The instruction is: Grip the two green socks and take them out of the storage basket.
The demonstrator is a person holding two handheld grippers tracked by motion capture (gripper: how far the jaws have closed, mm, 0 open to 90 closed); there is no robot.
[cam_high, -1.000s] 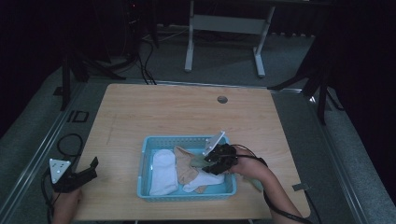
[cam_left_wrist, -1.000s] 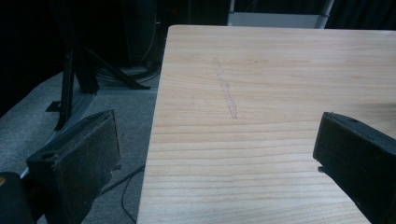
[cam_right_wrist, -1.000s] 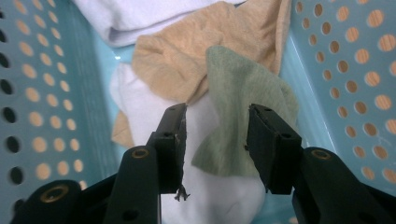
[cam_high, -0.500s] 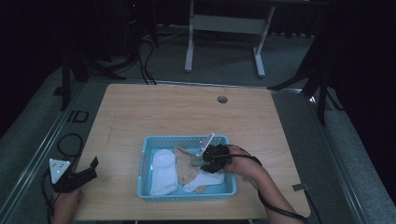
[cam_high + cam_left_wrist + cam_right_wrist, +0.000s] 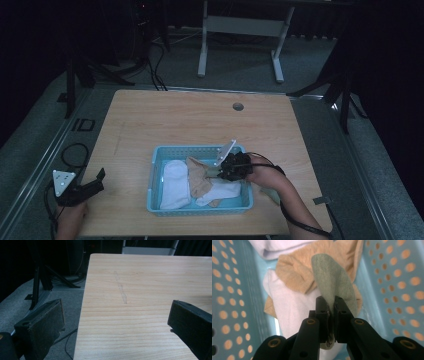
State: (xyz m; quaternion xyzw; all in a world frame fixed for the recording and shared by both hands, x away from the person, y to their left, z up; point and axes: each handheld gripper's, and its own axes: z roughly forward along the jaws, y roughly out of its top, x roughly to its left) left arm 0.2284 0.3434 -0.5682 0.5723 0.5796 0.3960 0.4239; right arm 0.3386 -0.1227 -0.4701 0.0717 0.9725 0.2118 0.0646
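Right tongs (image 5: 331, 305) are clamped on the green sock (image 5: 334, 282); their jaws have just been closing, and the cloth is pinched between them at one edge, low inside the blue basket (image 5: 156, 175). That sock lies draped over a tan sock (image 5: 297, 275), with a white sock (image 5: 292, 310) beneath and a pale one at the far end. In the high view my right tongs (image 5: 216, 172) sit over the basket's right half, near its rim.

My left tongs (image 5: 113, 322) hang released, jaws wide apart with nothing between them, over the bare counter (image 5: 150, 277) at its left edge, well apart from the basket.

My worry is the bite. I hold only a thin fold near the sock's edge, so I judge a quick lift could let it slide free and drop back. The knit may also cling to the tan sock and drag it up too, since the two overlap. And the basket looks light: if a jaw snags a wall, lifting could tip or shift it, with my left tongs too far off to steady it.
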